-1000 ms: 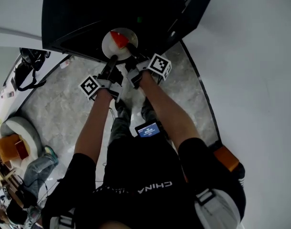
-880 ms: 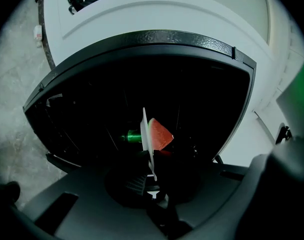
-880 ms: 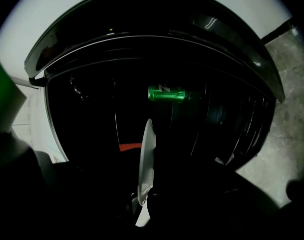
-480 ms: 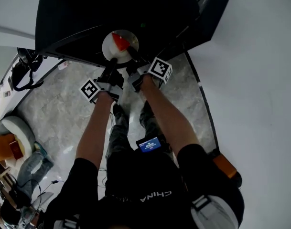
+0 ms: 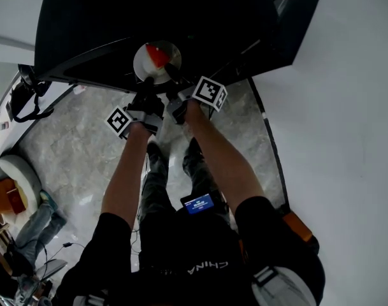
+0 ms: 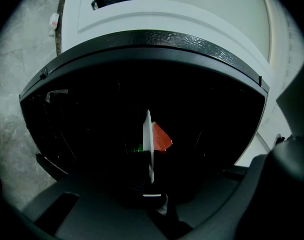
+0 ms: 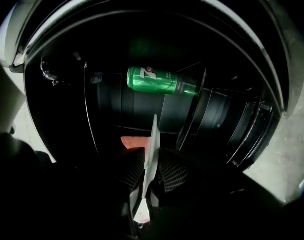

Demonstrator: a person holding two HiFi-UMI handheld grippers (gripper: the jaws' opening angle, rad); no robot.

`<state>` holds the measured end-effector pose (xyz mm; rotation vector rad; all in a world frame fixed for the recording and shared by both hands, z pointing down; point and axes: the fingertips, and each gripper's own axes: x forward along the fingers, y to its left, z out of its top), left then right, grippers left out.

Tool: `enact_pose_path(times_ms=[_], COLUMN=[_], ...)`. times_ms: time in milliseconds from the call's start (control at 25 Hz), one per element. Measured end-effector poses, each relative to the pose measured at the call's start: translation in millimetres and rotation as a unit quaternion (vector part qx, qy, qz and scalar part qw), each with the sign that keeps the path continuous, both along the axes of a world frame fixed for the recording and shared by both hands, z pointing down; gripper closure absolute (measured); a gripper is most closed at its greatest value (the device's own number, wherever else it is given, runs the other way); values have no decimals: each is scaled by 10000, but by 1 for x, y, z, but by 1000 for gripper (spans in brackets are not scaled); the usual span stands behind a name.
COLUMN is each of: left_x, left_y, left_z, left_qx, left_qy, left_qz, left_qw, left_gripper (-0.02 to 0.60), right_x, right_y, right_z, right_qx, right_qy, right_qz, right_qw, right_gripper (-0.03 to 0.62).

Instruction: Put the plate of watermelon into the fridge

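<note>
Two-handed insertion: the plate, bearing the watermelon, sits level at the open fridge mouth, its near rim pinched by the left gripper, whose fingers have just closed further, and the right gripper, with the interior directly beyond.

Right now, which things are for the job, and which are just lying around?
For the job: plate, watermelon, fridge.

Just lying around: green can inside the fridge, black bag on the floor, small screen on the person's leg.
</note>
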<state>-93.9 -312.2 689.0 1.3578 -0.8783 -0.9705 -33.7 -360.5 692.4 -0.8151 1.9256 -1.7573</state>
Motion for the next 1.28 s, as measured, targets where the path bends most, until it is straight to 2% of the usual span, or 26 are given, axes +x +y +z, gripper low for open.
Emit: enact_pose_path(times_ms=[400,600,840,1280], left_x=[-11,-12,-7,1], left_y=[-19,-29,-39,-49], left_z=[21,29,34,32], left_qx=[-41,-37,-81,-60], left_qy=[-3,-110,-159,-327], left_qz=[-273,-268,-202,46], left_qw=[9996,9996,9996,9994], left_gripper=[548,548,549,549], right_x=[1,1,-8,-34], right_y=[11,23,31,24], right_z=[14,23,28,38], right_qx=[-119,23,283,450], right_qy=[168,483,1019,1610], right_qz=[-268,-700,-1165,-1753], right_qw=[9994,9964,9875,9702], right_gripper=[511,513,569,579])
